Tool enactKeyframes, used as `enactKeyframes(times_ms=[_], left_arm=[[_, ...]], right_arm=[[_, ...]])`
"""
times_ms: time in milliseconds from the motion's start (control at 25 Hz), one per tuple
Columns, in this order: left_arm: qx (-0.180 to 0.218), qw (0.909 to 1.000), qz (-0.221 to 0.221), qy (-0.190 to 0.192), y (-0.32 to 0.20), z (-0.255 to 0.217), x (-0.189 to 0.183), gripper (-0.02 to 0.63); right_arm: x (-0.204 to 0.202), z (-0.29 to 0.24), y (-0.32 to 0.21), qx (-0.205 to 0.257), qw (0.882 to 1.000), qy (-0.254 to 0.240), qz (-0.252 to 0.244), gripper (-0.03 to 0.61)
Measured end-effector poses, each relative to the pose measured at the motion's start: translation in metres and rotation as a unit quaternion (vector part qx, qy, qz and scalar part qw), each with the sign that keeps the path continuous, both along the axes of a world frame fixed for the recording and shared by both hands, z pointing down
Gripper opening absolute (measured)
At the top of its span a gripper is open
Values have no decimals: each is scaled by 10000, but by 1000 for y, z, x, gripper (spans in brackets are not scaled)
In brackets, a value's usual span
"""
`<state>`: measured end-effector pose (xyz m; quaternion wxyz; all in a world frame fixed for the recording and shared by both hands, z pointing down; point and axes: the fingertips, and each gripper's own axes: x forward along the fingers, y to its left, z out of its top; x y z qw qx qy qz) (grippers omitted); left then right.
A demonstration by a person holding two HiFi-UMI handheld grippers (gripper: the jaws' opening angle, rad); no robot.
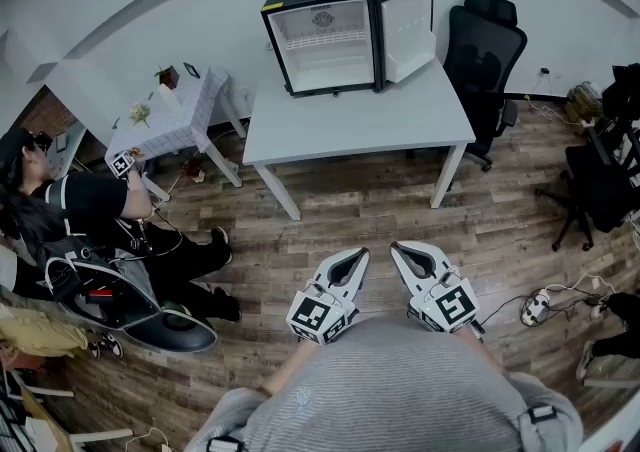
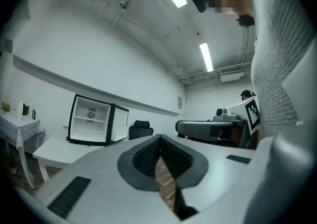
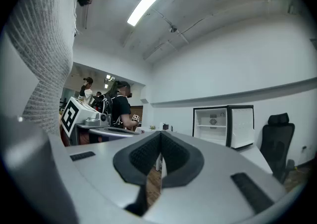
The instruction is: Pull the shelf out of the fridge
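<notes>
A small black fridge (image 1: pixel 322 35) stands on the far side of a white table (image 1: pixel 360 120), its door (image 1: pixel 407 28) swung open to the right. A white wire shelf (image 1: pixel 322 40) sits inside, across the upper part of the white interior. The fridge also shows in the left gripper view (image 2: pixel 91 120) and the right gripper view (image 3: pixel 223 126). My left gripper (image 1: pixel 350 262) and right gripper (image 1: pixel 408 256) are held close to my body, well short of the table. Both are shut with nothing between the jaws.
A black office chair (image 1: pixel 485 60) stands right of the table. A small table with a checked cloth (image 1: pixel 175 120) is at the left, with a seated person (image 1: pixel 90 220) near it. Cables and a power strip (image 1: pixel 540 305) lie on the wooden floor at the right.
</notes>
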<state>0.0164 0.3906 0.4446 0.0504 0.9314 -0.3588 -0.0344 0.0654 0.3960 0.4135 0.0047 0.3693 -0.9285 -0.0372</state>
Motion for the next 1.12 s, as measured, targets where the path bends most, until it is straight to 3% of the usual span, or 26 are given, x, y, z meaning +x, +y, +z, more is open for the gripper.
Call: enactKeyframes(times_ms=[640, 920, 1120], left_arm=[[-95, 9999, 37, -53, -11, 9, 9, 11], [-94, 9999, 34, -64, -16, 10, 17, 11], [-114, 9999, -2, -101, -19, 12, 24, 11]], right_arm=[[6, 6, -11, -76, 10000, -13, 30, 12], [21, -3, -18, -54, 9981, -611, 45, 12], [27, 2, -23, -77, 9987, -511, 42, 12]])
